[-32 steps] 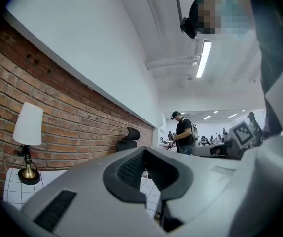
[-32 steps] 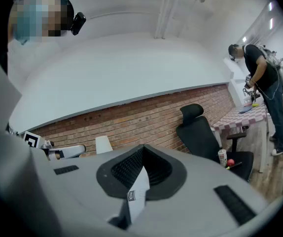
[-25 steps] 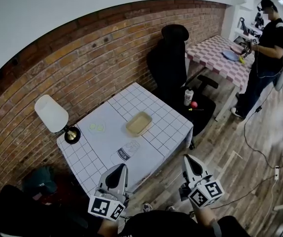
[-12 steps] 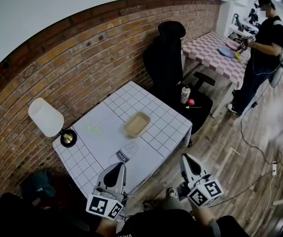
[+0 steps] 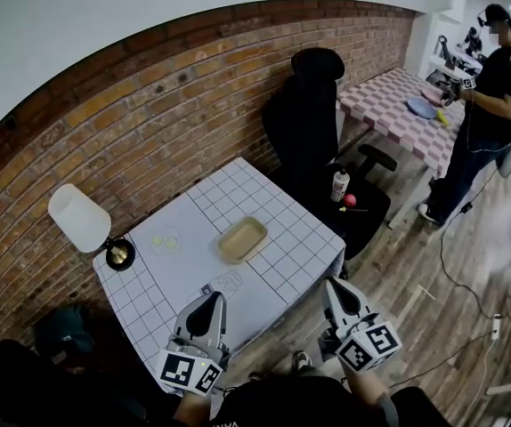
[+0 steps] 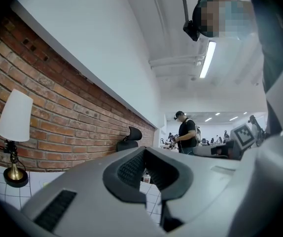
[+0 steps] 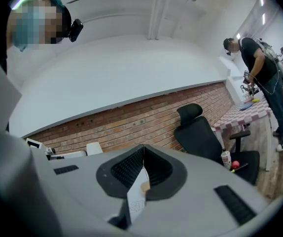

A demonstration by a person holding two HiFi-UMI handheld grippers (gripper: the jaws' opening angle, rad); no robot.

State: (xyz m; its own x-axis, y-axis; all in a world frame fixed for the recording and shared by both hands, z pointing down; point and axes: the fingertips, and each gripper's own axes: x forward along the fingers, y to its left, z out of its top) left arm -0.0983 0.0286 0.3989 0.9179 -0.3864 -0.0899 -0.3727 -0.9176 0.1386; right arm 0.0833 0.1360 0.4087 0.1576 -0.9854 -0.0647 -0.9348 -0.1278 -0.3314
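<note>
Table (image 5: pixel 282 229) nears left gripper (image 5: pixel 209 297), right gripper (image 5: pixel 334 285), both closed.

Overhead above table (image 5: pixel 284 228); gripper views upward

We hold the left gripper (image 5: pixel 209 301) and the right gripper (image 5: pixel 334 287) side by side, just short of the table (image 5: pixel 149 283). On the table, the tray (image 5: pixel 242 239) lies ahead, between the two grippers' lines. The lamp (image 5: pixel 82 225) stands at the table's edge, well to the left of the left gripper. Behind the table, ahead of the right gripper, stands the chair (image 5: pixel 313 105), with a bottle (image 5: pixel 340 185) on its seat. Farther right, a person (image 5: pixel 491 105) stands beside a second table (image 5: pixel 398 109).
</note>
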